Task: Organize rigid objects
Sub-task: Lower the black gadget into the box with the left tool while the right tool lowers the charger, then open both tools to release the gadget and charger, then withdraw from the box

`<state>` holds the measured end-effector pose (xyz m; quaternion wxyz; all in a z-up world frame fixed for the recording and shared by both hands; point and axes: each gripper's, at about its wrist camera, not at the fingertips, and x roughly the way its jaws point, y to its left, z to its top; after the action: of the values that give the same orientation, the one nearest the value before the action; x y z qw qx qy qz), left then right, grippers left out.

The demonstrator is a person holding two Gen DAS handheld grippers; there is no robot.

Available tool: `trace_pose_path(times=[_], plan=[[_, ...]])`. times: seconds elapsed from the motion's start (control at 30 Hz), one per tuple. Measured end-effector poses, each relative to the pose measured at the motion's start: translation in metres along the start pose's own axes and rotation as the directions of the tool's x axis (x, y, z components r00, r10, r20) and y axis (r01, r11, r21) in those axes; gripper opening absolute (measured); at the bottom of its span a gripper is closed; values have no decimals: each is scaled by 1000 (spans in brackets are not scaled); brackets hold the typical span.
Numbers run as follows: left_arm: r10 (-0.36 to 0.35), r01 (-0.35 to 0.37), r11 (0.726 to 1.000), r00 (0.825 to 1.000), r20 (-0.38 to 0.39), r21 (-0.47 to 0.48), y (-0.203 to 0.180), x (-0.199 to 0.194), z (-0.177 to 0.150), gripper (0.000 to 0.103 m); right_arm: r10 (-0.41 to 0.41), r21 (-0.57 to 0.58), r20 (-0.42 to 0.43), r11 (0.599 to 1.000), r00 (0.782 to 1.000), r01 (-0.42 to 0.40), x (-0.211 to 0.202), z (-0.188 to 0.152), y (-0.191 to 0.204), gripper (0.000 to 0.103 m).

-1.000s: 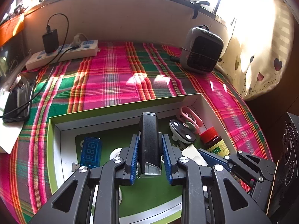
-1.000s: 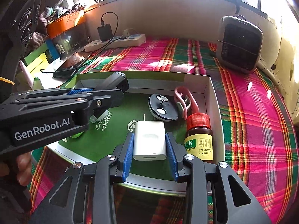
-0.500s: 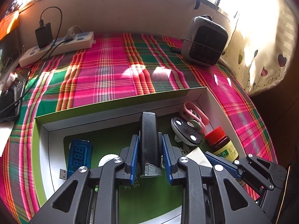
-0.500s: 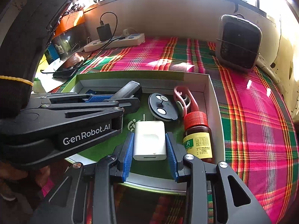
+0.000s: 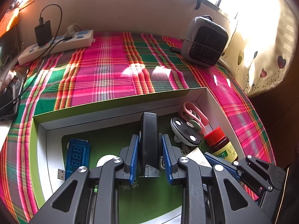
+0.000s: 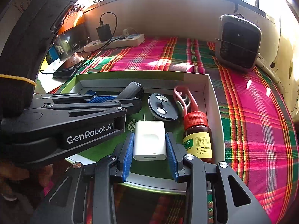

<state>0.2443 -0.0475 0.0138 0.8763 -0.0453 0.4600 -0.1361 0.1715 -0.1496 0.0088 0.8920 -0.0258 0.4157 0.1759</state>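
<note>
A shallow white box [image 5: 112, 100] with a green floor lies on the plaid cloth. My left gripper [image 5: 149, 156] is shut on a black bar-shaped device [image 5: 149, 130], holding it tilted over the middle of the box. In the right wrist view the left gripper [image 6: 119, 100] comes in from the left. My right gripper [image 6: 149, 149] is shut on a white charger block [image 6: 149, 138] just inside the box's near wall. In the box lie a blue USB meter [image 5: 77, 154], a black round disc [image 6: 162, 108], a pink clip [image 6: 184, 97] and a red-capped brown bottle [image 6: 198, 134].
A white power strip [image 5: 56, 45] with a black adapter runs along the far wall. A grey heater [image 5: 205, 41] stands at the back right. A phone [image 6: 71, 63] lies at the left edge. A curtain [image 5: 261, 56] hangs at the right.
My left gripper has carried the black device to the right, deeper over the box and closer to the disc. The right gripper and the white charger have not moved.
</note>
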Motion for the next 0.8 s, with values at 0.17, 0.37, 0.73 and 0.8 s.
trace_pose_path(times=[0.17,0.37,0.73,0.8], plan=[[16,-16,1000,1000,2,7,0,-4,-3,26,0,1,1,1000,1000,0,0,0,0,35],[17,-17,1000,1000,20,5,0,-14,-6,29,4,7,10,1000,1000,-4,-1,-1,-1,38],[33,-34,999,997,67,18,-3,-41,-17,32,-1,18,44,1000,999,0,-13,-6,3,49],[23,-24,1000,997,76,17,-4,-47,-20,32,-11,21,54,1000,998,10,-17,-8,4,50]])
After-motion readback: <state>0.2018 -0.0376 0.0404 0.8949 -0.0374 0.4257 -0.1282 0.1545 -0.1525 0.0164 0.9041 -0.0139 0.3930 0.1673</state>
